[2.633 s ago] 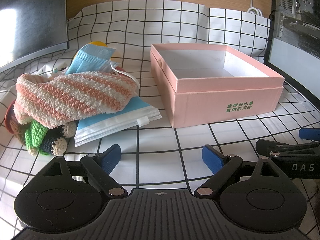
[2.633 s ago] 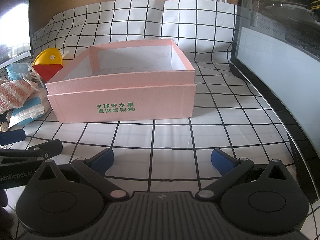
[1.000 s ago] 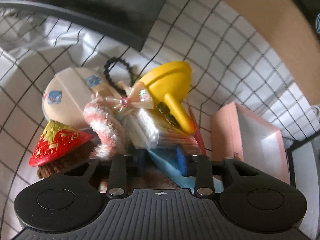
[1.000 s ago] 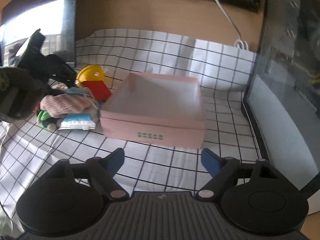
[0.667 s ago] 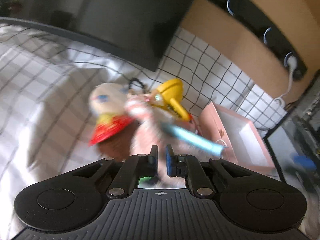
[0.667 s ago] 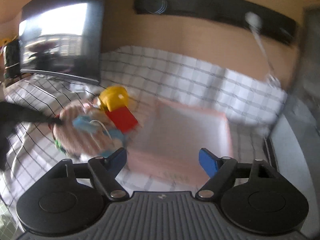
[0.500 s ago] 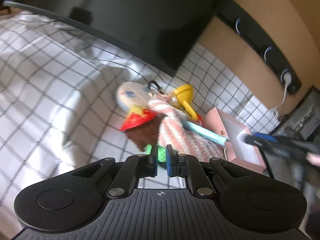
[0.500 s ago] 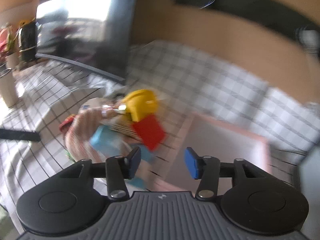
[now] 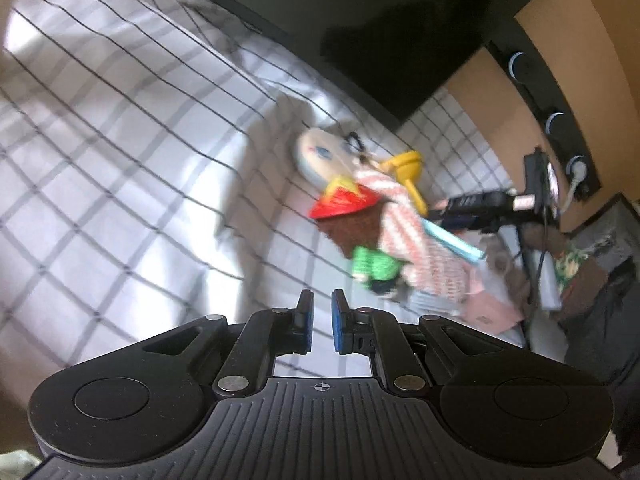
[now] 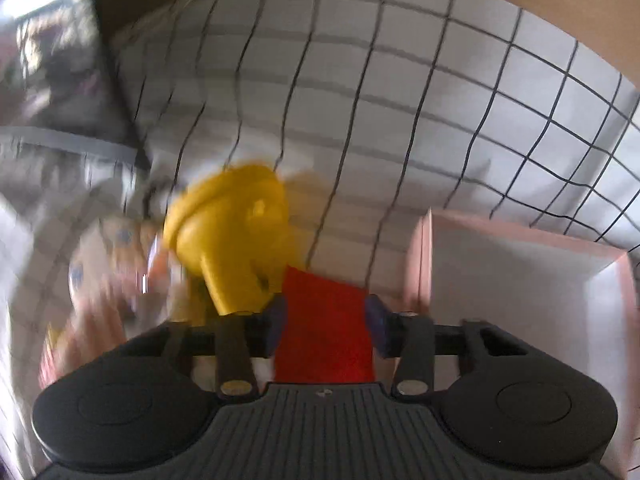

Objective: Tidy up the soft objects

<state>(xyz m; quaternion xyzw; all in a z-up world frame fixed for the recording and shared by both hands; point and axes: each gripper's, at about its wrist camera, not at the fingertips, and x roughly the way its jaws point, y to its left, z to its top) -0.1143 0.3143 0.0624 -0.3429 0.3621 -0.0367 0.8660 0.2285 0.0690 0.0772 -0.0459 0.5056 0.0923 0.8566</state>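
Cloth: a white tablecloth with a black grid [image 9: 120, 168] covers the whole work surface, rumpled in folds in the left wrist view.
Screen: a large dark monitor [image 9: 360, 24] stands behind the cloth, past the pile.
Box: an open pink cardboard box with a white inside [image 10: 520, 280] sits on the cloth just to the right of the pile in the right wrist view; nothing shows inside the visible part.
Pile: the soft things lie heaped together on the cloth beside the box, all blurred.
Knit: a pink-and-white striped knitted piece [image 9: 412, 240] lies across the heap, over a green knitted bit [image 9: 372, 266] and a brown knitted bit [image 9: 352, 228].
Cushion: a pale round plush face with blue eyes [image 9: 320, 156] lies at the far end of the heap.
Funnel: a yellow plastic funnel-shaped piece [image 10: 236, 232] rests on top, touching the red piece.
Red piece: a flat red square piece [image 10: 324, 336] sits between the right gripper's pads.
Right gripper [image 10: 324, 326]: jaws closing, red piece between them; whether the pads already press on it cannot be told.
Left gripper [image 9: 320, 320]: fingers drawn almost together, nothing between them, over bare cloth short of the heap.
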